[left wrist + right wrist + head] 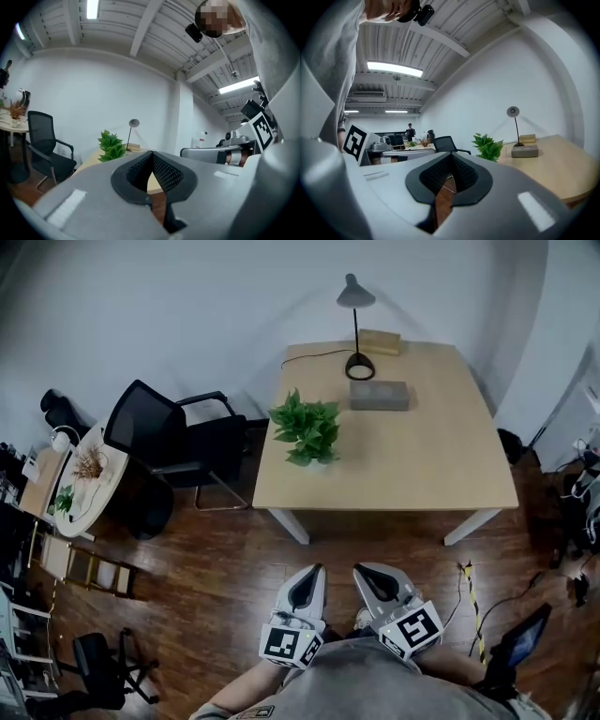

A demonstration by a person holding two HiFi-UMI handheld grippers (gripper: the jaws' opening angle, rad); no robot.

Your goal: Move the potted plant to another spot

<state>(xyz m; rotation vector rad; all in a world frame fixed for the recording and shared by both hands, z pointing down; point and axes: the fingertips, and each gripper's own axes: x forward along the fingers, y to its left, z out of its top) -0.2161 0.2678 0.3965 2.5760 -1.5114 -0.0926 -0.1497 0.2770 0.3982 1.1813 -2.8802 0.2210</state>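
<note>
Approach is the step in hand, by the look of it: nothing is gripped, and the person stands on the wooden floor well short of the table. At the left, a black office chair (164,442) sits beside the table's left edge. Right of it, on the left part of the light wooden table (422,460), the potted plant (307,430) stands upright, apart from everything else on the top. Further right and farther back lie a grey block (379,395) and a black desk lamp (356,343), the lamp's base just beyond the block.

Near the person's body, the left gripper (312,570) has its jaws pressed together with nothing between them. Its own view shows the pads meeting at the tips and the plant well ahead, a little to the left. The right gripper (364,570), just beside it, is likewise closed and empty, with the plant ahead and to the right in its view.

The next move probably calls for stepping up to the table, spreading the jaws, and bringing the pads round the pot beneath the leaves. Foliage hides most of the pot from above, so whether one gripper can span it cannot be told. The bare right half of the tabletop looks like a ready place to set it down.
</note>
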